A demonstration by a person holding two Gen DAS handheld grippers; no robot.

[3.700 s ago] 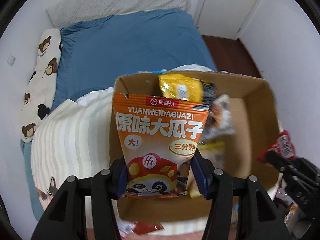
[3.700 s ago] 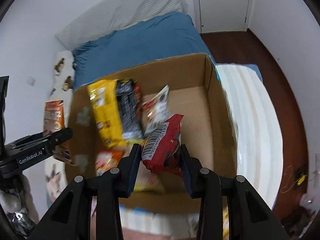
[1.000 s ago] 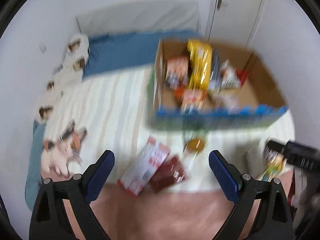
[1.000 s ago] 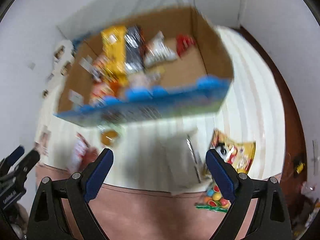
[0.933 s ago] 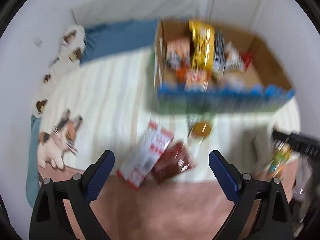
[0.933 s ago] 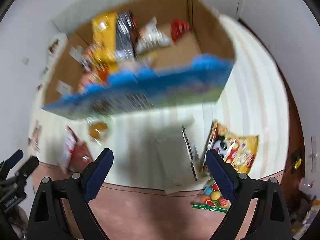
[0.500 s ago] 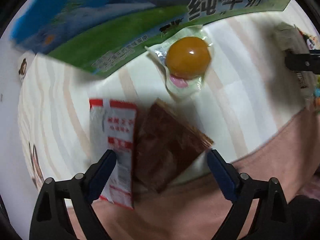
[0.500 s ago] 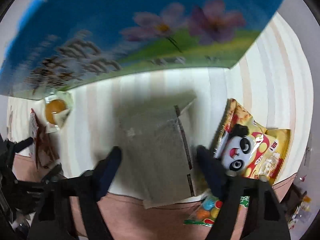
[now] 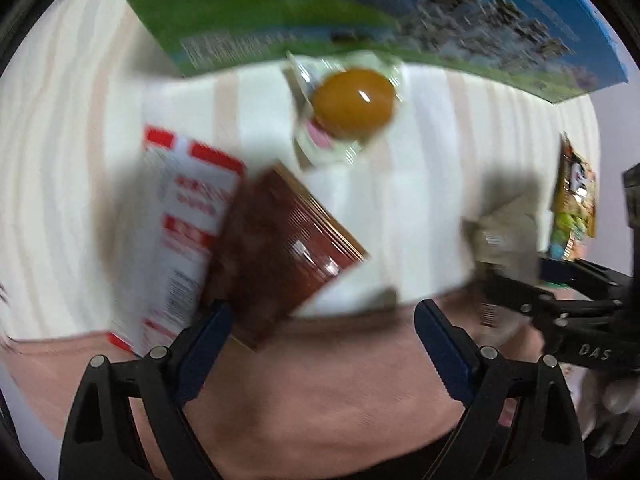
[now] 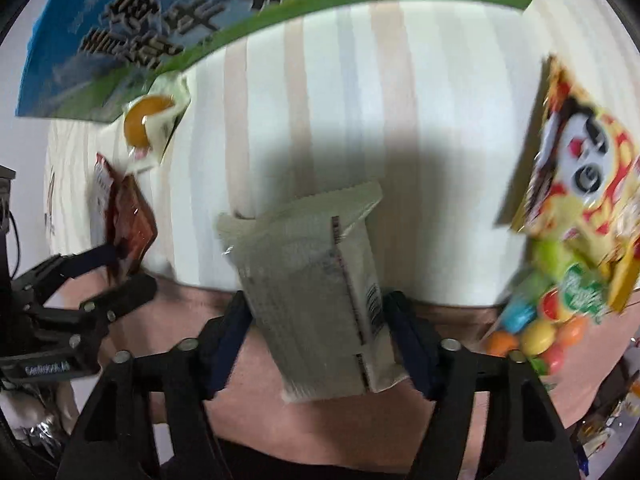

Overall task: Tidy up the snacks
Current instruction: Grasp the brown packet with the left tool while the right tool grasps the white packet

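Observation:
My left gripper (image 9: pixel 322 332) is open low over the bed edge, its jaws either side of a dark red-brown snack packet (image 9: pixel 280 252) that overlaps a red-and-white packet (image 9: pixel 180 232). A clear pack with an orange ball (image 9: pixel 352 98) lies beyond, against the blue-green carton (image 9: pixel 360 20). My right gripper (image 10: pixel 320 332) has its pads at both sides of a pale grey-white packet (image 10: pixel 316 280); contact is unclear. The left gripper also shows in the right wrist view (image 10: pixel 116 268).
A yellow panda snack bag (image 10: pixel 580 172) and a bag of coloured candies (image 10: pixel 540 320) lie to the right on the striped bedding (image 10: pixel 360 100). A pink blanket edge (image 9: pixel 320 380) runs along the front. The carton wall (image 10: pixel 200 12) stands close behind.
Both grippers have dropped from above the carton to the snacks in front of it. The right jaws have narrowed around the pale packet. The left jaws stay wide.

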